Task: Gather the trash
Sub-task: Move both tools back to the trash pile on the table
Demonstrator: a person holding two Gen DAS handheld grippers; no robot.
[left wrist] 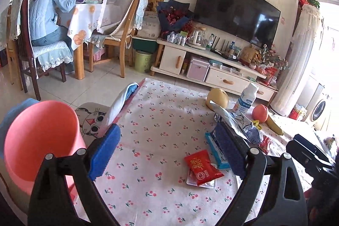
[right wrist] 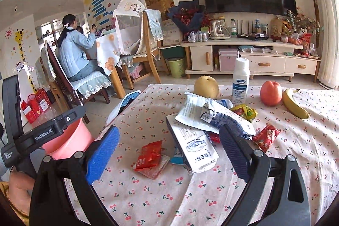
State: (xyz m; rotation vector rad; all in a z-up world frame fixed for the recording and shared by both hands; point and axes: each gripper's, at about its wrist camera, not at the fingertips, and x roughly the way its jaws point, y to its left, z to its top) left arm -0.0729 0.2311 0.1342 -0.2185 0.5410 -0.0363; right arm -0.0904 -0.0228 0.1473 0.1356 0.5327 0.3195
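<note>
Both the left gripper (left wrist: 167,151) and right gripper (right wrist: 169,154) hover spread wide and empty over the tabletop (right wrist: 296,162), the red snack wrapper (right wrist: 149,156) lying directly between the right one's fingers, near the left edge beside the pink bin (left wrist: 40,137), its long axis slanting.

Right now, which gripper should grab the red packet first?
Probably left. The left gripper is open with the red packet just right of centre between its jaws, and the pink bin sits right beside it. The right gripper is also open but faces the bigger wrappers.
</note>
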